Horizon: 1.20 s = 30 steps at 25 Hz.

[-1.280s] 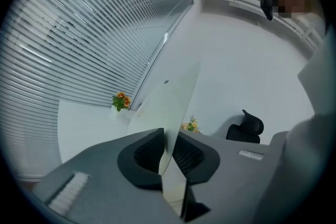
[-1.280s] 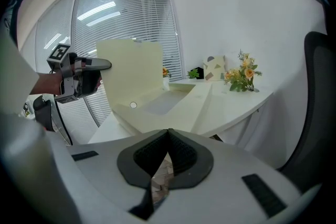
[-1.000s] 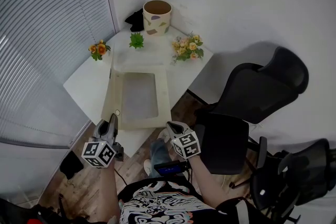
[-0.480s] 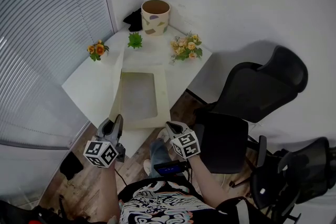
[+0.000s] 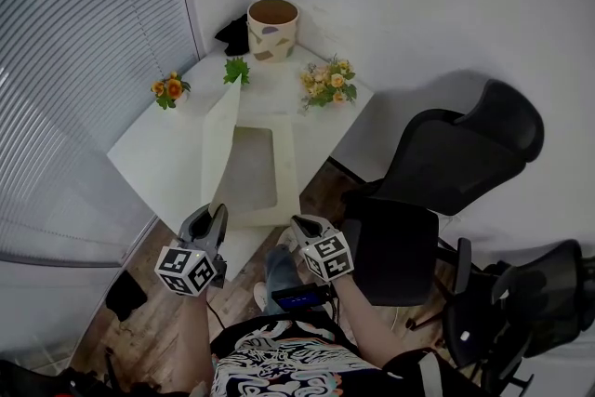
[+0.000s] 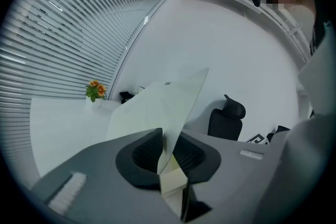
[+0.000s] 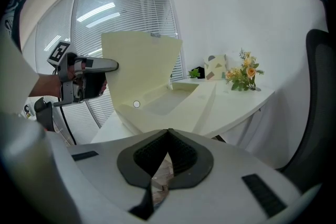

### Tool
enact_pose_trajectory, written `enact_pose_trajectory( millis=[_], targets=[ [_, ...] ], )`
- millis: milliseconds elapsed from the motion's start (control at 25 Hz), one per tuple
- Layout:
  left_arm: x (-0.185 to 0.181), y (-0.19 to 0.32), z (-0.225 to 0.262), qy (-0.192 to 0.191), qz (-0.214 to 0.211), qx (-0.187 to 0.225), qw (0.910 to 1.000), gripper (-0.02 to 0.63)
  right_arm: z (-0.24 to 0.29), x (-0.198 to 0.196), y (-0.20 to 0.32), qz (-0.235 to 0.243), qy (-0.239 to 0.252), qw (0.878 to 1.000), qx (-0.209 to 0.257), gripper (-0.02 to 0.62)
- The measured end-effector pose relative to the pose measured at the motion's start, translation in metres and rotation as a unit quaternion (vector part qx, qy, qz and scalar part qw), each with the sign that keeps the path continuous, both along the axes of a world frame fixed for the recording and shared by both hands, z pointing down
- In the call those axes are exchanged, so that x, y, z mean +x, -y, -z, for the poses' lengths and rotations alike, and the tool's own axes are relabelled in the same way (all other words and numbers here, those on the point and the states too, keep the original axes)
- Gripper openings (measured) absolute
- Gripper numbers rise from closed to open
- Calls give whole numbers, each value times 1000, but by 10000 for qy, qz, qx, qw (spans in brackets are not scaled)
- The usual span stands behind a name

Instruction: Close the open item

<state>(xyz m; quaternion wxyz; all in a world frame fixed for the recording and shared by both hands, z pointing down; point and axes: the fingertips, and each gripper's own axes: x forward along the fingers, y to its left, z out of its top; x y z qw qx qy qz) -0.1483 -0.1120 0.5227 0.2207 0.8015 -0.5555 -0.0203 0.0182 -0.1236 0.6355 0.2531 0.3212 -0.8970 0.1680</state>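
A shallow cream box [image 5: 287, 174] lies open on the white table [image 5: 149, 165]. Its hinged lid [image 5: 220, 147] stands nearly upright along the box's left side. My left gripper [image 5: 217, 215] is at the lid's near corner. In the left gripper view the thin lid [image 6: 157, 107] runs between the jaws of the left gripper [image 6: 164, 137], which are opening while the pads still touch it. My right gripper [image 5: 301, 225] hovers at the box's near right corner, shut and empty [image 7: 168, 134]. In the right gripper view the raised lid [image 7: 139, 71] rises over the box tray [image 7: 173, 99].
Orange flowers [image 5: 167, 89], a small green plant [image 5: 236, 70] and a mixed bouquet [image 5: 325, 81] stand at the table's back. A patterned bin [image 5: 272, 29] sits in the corner. A black office chair [image 5: 456, 165] is on the right, with window blinds on the left.
The lid has swung up from lying flat on the left to almost upright. My left gripper moved right and slightly forward with it. The right gripper barely moved.
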Motion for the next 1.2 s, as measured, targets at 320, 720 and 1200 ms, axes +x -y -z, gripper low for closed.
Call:
enact_pose_trajectory(
  millis=[320, 720, 1200],
  targets=[
    [14, 5, -6, 74, -293, -108, 9995, 52, 0, -2, 0, 20, -4, 10000, -4, 3],
    [34, 10, -15, 329, -655, -249, 9970, 55, 0, -4, 0, 23, 14, 10000, -25, 3],
    [57, 15, -30, 566, -1038, -460, 9919, 61, -1, -6, 0, 130, -41, 9999, 13, 3]
  ],
)
